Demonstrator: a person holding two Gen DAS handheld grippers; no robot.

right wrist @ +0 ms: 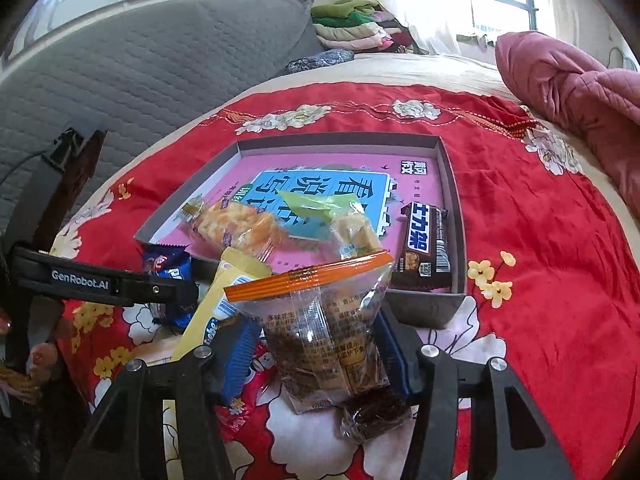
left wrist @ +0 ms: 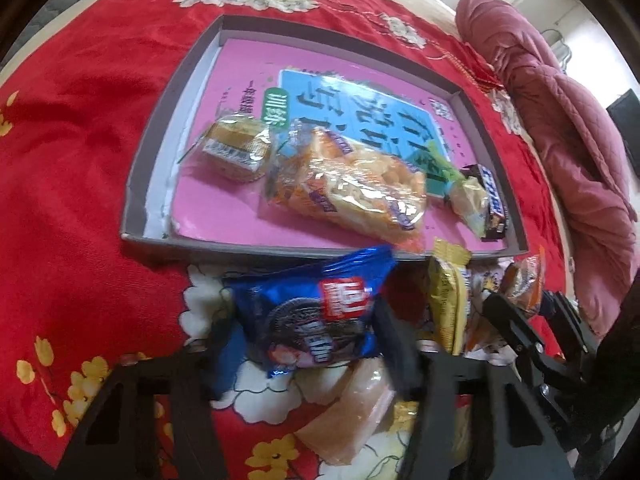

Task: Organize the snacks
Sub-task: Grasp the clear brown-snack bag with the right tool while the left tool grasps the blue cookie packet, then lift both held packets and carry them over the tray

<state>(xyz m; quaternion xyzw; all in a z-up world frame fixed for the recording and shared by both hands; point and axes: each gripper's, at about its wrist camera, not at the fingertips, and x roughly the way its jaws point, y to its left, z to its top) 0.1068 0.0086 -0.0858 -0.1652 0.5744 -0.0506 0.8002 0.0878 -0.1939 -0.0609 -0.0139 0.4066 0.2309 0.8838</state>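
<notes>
My left gripper [left wrist: 304,340] is shut on a blue cookie packet [left wrist: 316,320], held just in front of the grey tray's [left wrist: 138,184] near wall. My right gripper [right wrist: 316,356] is shut on a clear packet with an orange top strip [right wrist: 320,332], upright before the tray's [right wrist: 456,216] near right corner. On the tray's pink floor lie a small yellow cake packet [left wrist: 236,150], a long cracker packet [left wrist: 352,188], a green-topped packet [left wrist: 464,192] and a brown chocolate bar [right wrist: 426,248]. A yellow packet [right wrist: 224,292] stands between the two grippers.
The tray rests on a red floral bedspread [left wrist: 80,160]. Loose snacks lie under the grippers: a pale bread packet [left wrist: 352,412] and a small dark packet [right wrist: 372,416]. A pink quilt [right wrist: 580,92] is bunched at the right, a grey padded mattress [right wrist: 140,64] at the left.
</notes>
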